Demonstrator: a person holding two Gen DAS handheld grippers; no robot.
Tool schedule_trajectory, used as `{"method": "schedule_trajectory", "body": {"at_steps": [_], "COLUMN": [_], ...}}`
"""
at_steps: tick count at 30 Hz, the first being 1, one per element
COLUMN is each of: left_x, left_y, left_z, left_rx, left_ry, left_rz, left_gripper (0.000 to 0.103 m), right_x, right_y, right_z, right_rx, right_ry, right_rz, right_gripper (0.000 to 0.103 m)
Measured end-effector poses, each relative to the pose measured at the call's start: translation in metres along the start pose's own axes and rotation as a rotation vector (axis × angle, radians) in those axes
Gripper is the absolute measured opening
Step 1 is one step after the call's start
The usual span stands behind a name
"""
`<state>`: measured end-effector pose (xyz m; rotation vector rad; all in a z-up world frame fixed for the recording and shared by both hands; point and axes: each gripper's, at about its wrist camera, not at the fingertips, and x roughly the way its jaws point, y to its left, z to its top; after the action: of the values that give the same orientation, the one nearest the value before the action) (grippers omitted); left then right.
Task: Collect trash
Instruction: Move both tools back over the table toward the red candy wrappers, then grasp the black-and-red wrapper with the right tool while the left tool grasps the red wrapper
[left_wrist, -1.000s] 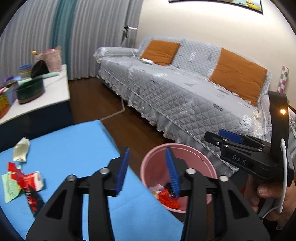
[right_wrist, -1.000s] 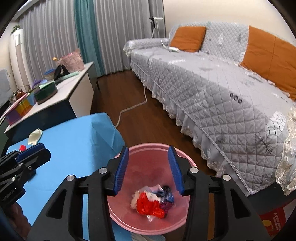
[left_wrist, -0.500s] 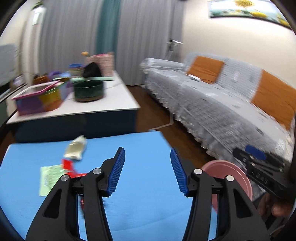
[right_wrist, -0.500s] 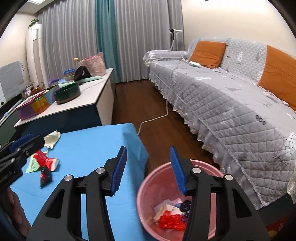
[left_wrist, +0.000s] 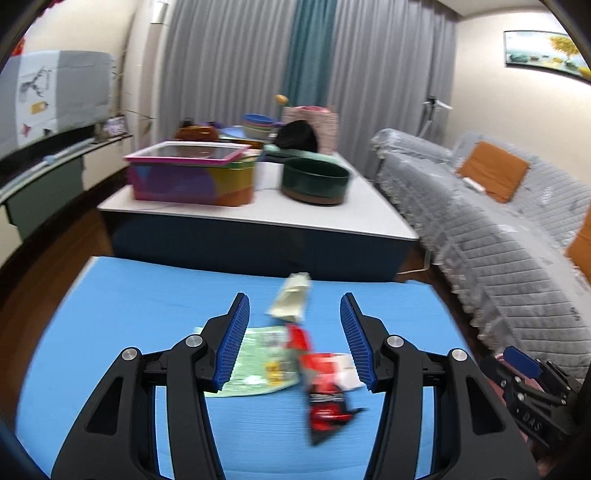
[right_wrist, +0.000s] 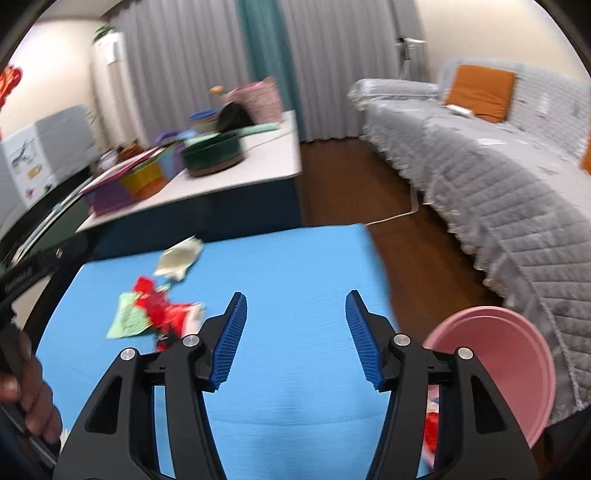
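Observation:
Trash lies on the blue table top (left_wrist: 147, 295): a cream wrapper (left_wrist: 290, 299), a pale green paper (left_wrist: 258, 354) and a red wrapper (left_wrist: 321, 391) over a white scrap. My left gripper (left_wrist: 293, 301) hovers open above this pile, touching none of it. In the right wrist view the same pile (right_wrist: 159, 310) sits to the left. My right gripper (right_wrist: 297, 293) hangs over bare blue table, its jaws opening with nothing between them. The pink bin (right_wrist: 517, 354) stands off the table's right edge with red trash (right_wrist: 430, 432) inside.
Behind the blue table stands a low white table (left_wrist: 258, 218) with a colourful box (left_wrist: 192, 177) and a dark green bowl (left_wrist: 314, 181). A grey covered sofa (left_wrist: 498, 240) runs along the right. A white cable (right_wrist: 399, 214) lies on the wooden floor.
Both grippers swung left, from over the pink bin to over the blue table. The trash pile now lies under the left gripper. The right gripper's jaws have widened.

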<state>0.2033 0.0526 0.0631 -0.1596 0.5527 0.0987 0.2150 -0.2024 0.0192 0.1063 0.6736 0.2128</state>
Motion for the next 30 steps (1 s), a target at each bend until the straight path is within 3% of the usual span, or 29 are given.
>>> {"method": "schedule_trajectory", "body": {"at_steps": [11, 14, 27, 29, 30], "left_x": [0.002, 0.004, 0.021, 0.026, 0.028], "left_y": [0.040, 0.046, 0.040, 0.033, 0.029], "left_z": [-0.009, -0.011, -0.020, -0.021, -0.022], "left_rx": [0.022, 0.023, 0.038, 0.045, 0.048], "left_ry": [0.037, 0.045, 0.083, 0.092, 0.095], "left_rz": [0.043, 0.042, 0.008, -0.019, -0.029], "left_gripper": [0.051, 0.051, 0.049, 0.046, 0.046], "right_x": [0.059, 0.073, 0.111, 0.113, 0.113], "right_y": [0.075, 0.085, 0.105, 0.106, 0.105], "right_z": [-0.026, -0.033, -0.049, -0.051, -0.052], "right_rx": [-0.049, -0.060, -0.103, -0.120, -0.121], "right_ry": [0.144, 0.167, 0.243, 0.253, 0.257], "right_rz": [0.142, 0.149, 0.160, 0.159, 0.170], "right_gripper": [0.056, 0.061, 0.062, 0.059, 0.051]}}
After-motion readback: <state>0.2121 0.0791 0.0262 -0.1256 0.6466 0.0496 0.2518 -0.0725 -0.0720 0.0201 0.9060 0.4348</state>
